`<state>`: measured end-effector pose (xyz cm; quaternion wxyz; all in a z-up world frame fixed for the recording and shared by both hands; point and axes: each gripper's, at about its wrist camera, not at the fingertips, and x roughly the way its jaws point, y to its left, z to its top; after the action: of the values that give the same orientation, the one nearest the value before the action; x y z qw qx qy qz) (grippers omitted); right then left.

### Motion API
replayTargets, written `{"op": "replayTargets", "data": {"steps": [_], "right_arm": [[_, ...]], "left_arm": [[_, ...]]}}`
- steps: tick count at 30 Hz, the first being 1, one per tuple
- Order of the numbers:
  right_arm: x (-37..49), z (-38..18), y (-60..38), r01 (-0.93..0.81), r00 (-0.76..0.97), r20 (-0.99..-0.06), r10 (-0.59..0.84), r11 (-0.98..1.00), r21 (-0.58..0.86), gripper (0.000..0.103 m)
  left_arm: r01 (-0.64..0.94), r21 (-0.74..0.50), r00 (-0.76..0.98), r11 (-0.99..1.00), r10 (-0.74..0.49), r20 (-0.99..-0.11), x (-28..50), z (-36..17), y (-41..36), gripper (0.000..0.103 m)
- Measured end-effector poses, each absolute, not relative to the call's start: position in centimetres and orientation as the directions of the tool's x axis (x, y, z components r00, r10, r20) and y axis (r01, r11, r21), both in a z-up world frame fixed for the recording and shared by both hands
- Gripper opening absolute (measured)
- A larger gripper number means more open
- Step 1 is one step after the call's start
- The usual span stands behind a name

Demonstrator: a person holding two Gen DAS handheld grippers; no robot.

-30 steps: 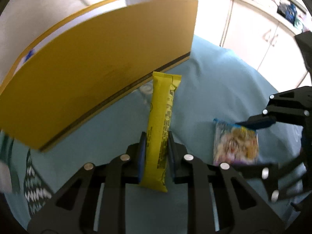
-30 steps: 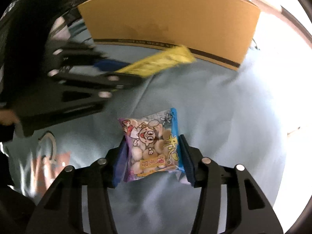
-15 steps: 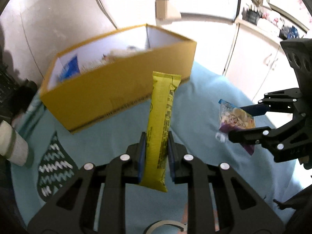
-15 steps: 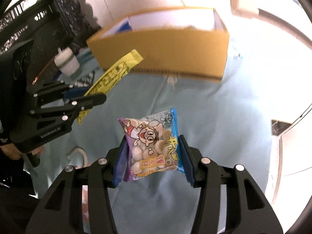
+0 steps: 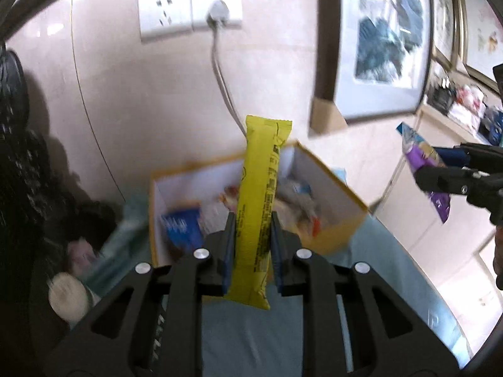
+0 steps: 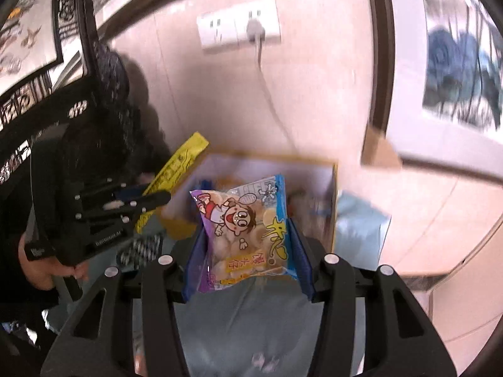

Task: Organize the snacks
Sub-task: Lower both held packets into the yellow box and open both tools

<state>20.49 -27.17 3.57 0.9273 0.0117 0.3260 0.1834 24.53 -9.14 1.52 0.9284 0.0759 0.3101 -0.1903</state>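
My left gripper (image 5: 250, 245) is shut on a long yellow snack bar (image 5: 259, 201) that stands upright between the fingers, held above the near side of the open yellow cardboard box (image 5: 339, 235). My right gripper (image 6: 248, 251) is shut on a cartoon cracker pouch (image 6: 245, 226), raised in front of the same box (image 6: 334, 207). The left gripper (image 6: 147, 199) with its bar (image 6: 176, 169) shows at the left in the right wrist view. The right gripper (image 5: 449, 169) with the pouch (image 5: 421, 154) shows at the right in the left wrist view.
The box holds several snack packs, among them a blue one (image 5: 182, 229). It sits on a light blue cloth (image 5: 377, 270) by a wall with sockets (image 5: 188, 8) and a plugged cable (image 5: 223, 84). A white cup (image 5: 66, 295) stands at the left.
Both grippers have risen and tilted up with their snacks. The box now shows from above with its inside visible, and the wall fills the upper views.
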Motion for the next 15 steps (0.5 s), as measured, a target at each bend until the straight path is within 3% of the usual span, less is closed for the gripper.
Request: {"op": "replayTargets", "data": {"steps": [5,11,13,14,15], "right_arm": [[24.1,6.6,-27.1,-0.318,0.748,-0.573,0.334,0.939,0.132,0.051],[28.9,6.9,-26.8,-0.275,0.750,-0.590,0.298,0.952,0.132,0.051],[30.8,6.4,-26.6,-0.254,0.739,-0.611,0.284,0.957,0.139,0.058],[32.0,5.8,-26.5,-0.238,0.722,-0.636,0.273,0.961,0.142,0.063],[32.9,5.1,-26.3,-0.207,0.713,-0.660,0.238,0.970,0.126,0.068]], "left_arm": [[0.376,0.052,0.758,0.925,-0.275,-0.591,28.0,4.1,-9.4,0.019],[0.316,0.046,0.743,0.948,-0.217,-0.634,32.2,2.7,-9.5,0.019],[0.283,0.044,0.732,0.958,-0.186,-0.655,33.6,1.9,-9.5,0.021],[0.261,0.033,0.712,0.965,-0.170,-0.681,34.6,1.2,-9.4,0.043],[0.230,0.022,0.691,0.973,-0.147,-0.708,35.4,0.4,-9.3,0.087]]}}
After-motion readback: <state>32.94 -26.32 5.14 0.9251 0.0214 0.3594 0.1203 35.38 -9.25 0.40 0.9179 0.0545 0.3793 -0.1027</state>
